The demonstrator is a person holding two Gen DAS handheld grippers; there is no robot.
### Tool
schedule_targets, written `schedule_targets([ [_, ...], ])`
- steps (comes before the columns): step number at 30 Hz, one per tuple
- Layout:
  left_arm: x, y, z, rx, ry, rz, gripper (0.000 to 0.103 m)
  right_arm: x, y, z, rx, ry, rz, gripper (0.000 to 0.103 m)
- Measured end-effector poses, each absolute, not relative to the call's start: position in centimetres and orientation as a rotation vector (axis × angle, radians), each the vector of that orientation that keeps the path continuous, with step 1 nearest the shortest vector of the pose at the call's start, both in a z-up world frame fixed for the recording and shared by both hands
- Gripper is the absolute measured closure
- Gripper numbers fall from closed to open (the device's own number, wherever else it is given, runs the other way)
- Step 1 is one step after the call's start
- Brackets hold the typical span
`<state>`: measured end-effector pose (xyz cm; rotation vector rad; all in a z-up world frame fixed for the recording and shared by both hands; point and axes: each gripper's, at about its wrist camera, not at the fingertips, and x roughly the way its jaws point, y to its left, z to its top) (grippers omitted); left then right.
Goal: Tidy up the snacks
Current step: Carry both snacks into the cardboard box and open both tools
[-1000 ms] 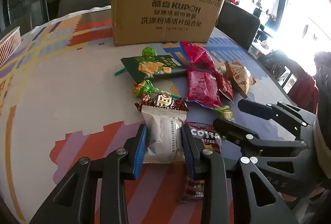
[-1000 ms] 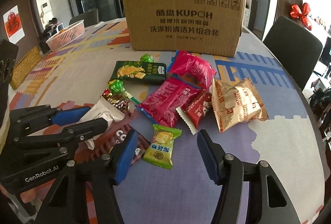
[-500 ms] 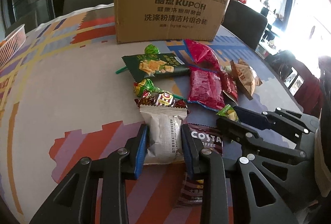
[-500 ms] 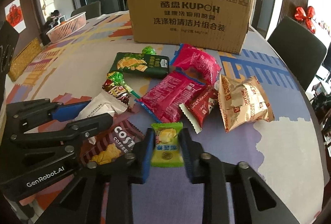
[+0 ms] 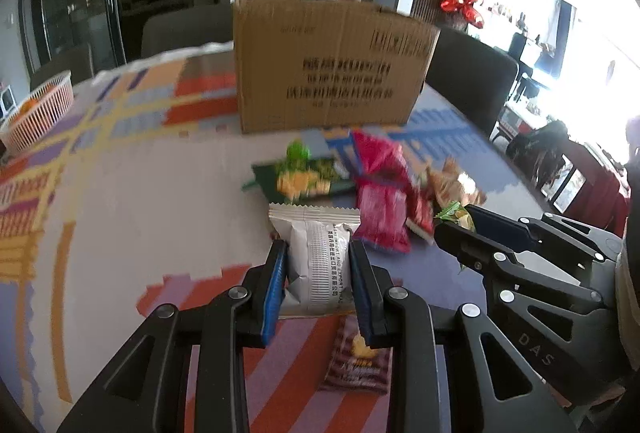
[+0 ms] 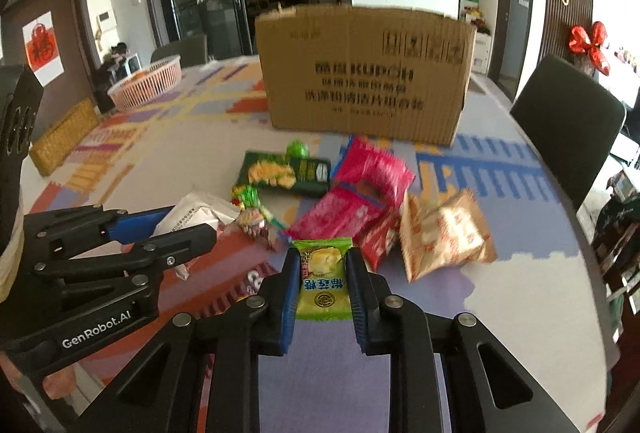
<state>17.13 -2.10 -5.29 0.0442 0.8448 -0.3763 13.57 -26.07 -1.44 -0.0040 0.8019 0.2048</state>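
Holding one snack each so both can go in together, the left gripper [image 5: 318,265] pinches a white pack [image 5: 316,257] and the right gripper [image 6: 323,283] a green candy [image 6: 323,283], both lifted in front of the box [image 6: 366,73].

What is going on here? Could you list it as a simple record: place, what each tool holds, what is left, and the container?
Place: table with a colourful patterned cover
Left gripper: jaws shut on a white snack packet
Right gripper: jaws shut on a green candy packet
Left on the table: dark green chip bag, pink packets, gold packet, brown Costa sachet
Container: cardboard box behind the snacks
Also there: pink basket at the far left
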Motion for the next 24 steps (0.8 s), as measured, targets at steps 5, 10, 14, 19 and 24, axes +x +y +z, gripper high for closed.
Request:
schedule_targets([
  [5,18.1,-2.8,-2.6,0.060,0.788,-0.368,0.072,14.3,-27.3,0.7,0.000,0.749,0.188,0.079],
  [10,19.6,-3.3,0.5,0.081,0.712,-0.343,0.072,15.9,-28.5,3.3,0.004,0.692,0.175,0.079],
  [14,21.3,-3.9,2.9,0.089,0.660,-0.334,0.072,17.6,-29.2,5.5,0.013,0.648,0.164,0.079],
  [19,23.9,-4.6,5.2,0.088,0.620,-0.328,0.072,20.3,-30.2,7.8,0.033,0.616,0.159,0.079],
  [24,26.3,-5.7,6.3,0.132,0.597,-0.310,0.072,22.5,-30.9,9.7,0.024,0.583,0.141,0.079],
])
